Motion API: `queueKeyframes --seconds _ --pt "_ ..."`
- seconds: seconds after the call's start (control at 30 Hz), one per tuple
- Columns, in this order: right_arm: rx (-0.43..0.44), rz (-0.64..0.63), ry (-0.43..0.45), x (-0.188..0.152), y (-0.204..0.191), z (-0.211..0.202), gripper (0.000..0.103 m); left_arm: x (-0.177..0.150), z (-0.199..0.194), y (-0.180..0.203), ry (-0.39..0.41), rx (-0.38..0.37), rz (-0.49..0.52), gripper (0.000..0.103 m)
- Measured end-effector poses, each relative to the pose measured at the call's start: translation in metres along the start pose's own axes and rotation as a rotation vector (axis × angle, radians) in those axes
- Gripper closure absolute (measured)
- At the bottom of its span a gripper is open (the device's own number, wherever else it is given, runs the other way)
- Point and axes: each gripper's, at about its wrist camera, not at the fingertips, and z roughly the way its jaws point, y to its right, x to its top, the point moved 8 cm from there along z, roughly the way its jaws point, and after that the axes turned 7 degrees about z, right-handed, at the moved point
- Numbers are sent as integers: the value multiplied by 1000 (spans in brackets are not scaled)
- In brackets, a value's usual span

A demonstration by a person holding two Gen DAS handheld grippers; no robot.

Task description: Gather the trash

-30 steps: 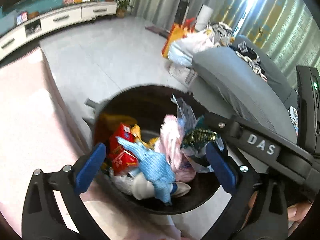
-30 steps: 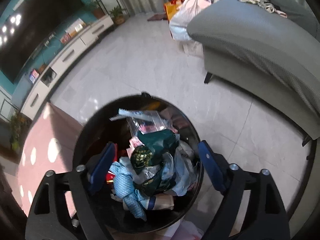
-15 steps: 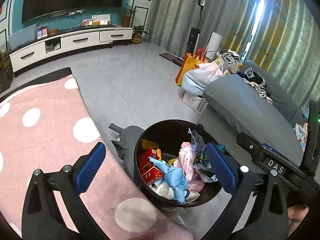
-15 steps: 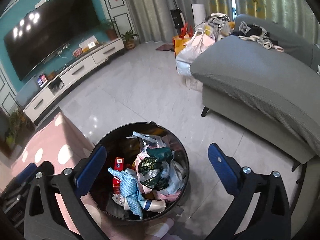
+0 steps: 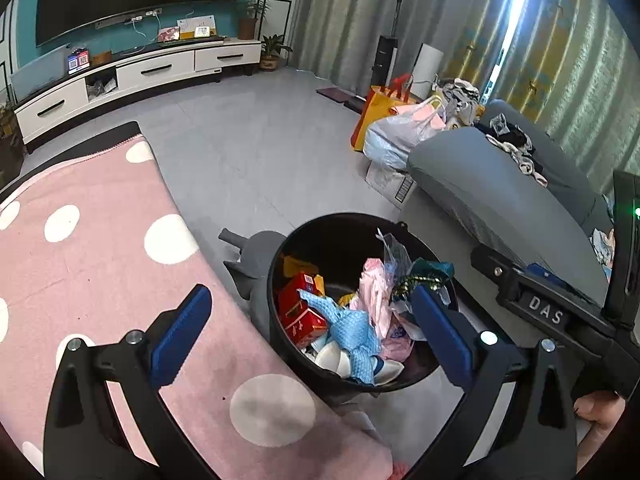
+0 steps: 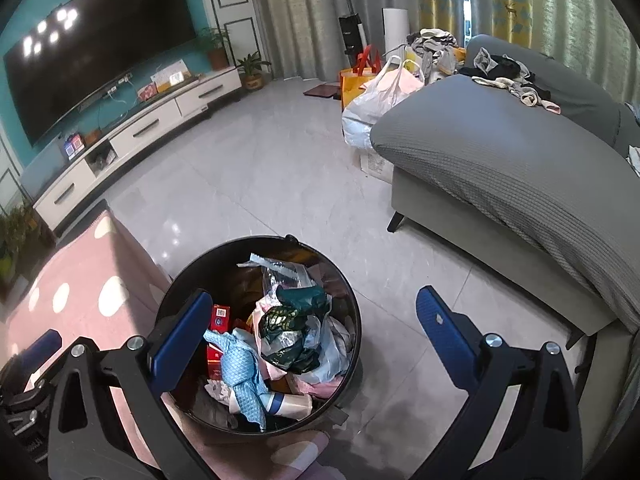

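A black bin [image 5: 352, 224] was seen on the grey floor [image 5: 248, 160], just beside the pink dotted rug [image 5: 80, 256] on its left and near the grey sofa [image 6: 500, 152] on its right. It was filled with trash: a red box [image 5: 298, 314], a blue cloth [image 6: 240, 372] and a dark green wrapper [image 6: 288, 320]. The left tool [image 5: 310, 332] and the right tool [image 6: 316, 336] were held above it, both spread wide apart with nothing gripped.

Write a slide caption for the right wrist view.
Open right gripper above a black trash bin full of wrappers, beside a pink rug.
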Motion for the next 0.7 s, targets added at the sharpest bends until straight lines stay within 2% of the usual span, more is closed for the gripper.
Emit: queueKeyframes --seconds 0.17,0.4,0.7 --pt "-2 6 -2 -1 0 1 3 -9 5 6 -30 -25 4 3" --pt "-11 14 -9 -2 4 4 3 -17 10 10 -57 -20 10 3" --pt "-15 16 -9 -3 4 4 3 -17 7 15 -54 -16 37 3"
